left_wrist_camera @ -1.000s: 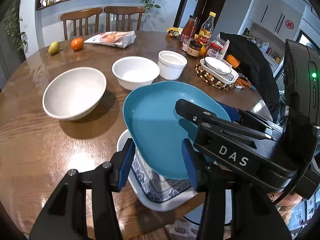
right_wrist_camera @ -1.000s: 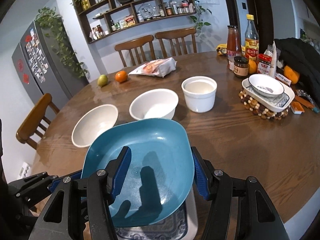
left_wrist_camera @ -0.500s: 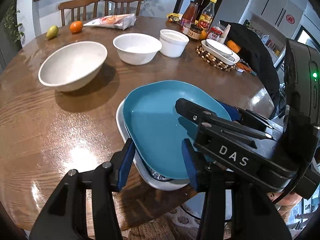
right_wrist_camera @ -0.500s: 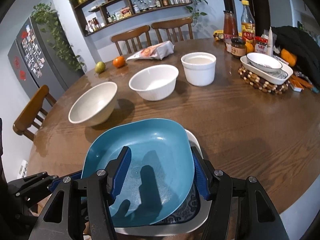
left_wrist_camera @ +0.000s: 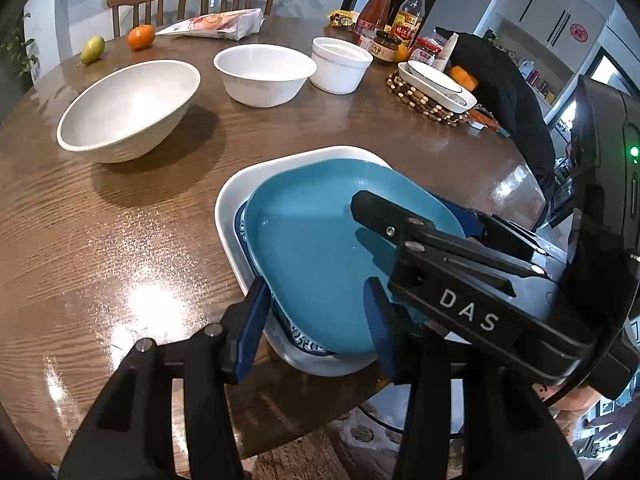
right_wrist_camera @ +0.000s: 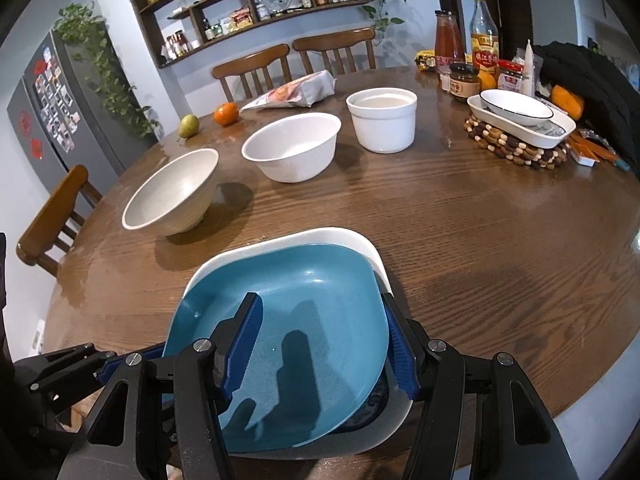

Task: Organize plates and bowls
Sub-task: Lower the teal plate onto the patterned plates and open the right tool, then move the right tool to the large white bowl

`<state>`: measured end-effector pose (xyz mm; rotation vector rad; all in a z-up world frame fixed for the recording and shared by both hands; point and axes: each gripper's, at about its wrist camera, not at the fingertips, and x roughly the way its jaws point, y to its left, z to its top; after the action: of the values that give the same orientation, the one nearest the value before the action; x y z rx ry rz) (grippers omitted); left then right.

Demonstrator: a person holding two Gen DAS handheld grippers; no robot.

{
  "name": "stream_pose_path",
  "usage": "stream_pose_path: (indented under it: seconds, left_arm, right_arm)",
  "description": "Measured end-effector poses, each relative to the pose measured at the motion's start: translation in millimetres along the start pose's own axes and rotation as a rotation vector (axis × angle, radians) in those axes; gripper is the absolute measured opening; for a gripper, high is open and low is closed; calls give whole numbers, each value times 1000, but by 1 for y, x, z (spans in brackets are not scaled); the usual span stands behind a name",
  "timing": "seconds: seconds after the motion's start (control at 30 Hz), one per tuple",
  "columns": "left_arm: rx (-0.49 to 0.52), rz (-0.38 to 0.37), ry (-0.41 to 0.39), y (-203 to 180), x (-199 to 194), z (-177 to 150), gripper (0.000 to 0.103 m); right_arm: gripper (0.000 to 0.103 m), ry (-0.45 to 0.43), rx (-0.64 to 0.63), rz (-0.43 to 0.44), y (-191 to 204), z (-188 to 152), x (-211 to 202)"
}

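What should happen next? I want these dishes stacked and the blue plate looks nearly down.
Probably lower the blue plate the last bit so it sits flat, then let go. It lies tilted in the white plate at the table's near edge, and both the right gripper and left gripper flank its rim, jaws apart.

Setting: a home dining room, as we read it. Round wooden table (right_wrist_camera: 480, 240) with wooden chairs (right_wrist_camera: 256, 68); wall shelves (right_wrist_camera: 256, 0) of jars and tins; a grey fridge (right_wrist_camera: 52, 96) covered in photos; sauce bottles (right_wrist_camera: 484, 44), a pear (right_wrist_camera: 189, 125) and an orange (right_wrist_camera: 225, 114) on the tabletop.
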<state>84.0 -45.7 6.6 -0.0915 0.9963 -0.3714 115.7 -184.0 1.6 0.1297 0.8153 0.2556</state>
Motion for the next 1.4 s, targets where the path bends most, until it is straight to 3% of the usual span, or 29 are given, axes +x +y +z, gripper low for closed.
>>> stream_pose_path:
  seconds: [0.6, 0.77, 0.97, 1.2, 1.4]
  left_arm:
    - [1, -30, 30, 3, 1, 6, 49]
    - [1, -37, 20, 7, -7, 9, 55]
    - [-2, -37, -11, 13, -22, 15, 62]
    - [-92, -29, -83, 43, -47, 29, 65]
    - [-197, 40, -163, 82, -74, 40, 68]
  right_arm:
    - [62, 8, 27, -3, -3, 0, 0]
    - [62, -6, 20, -31, -3, 3, -6]
    - [70, -34, 26, -17, -2, 10, -15]
    - [78, -68, 0, -16, 12, 28, -24]
    - [79, -78, -33, 77, 33, 56, -31]
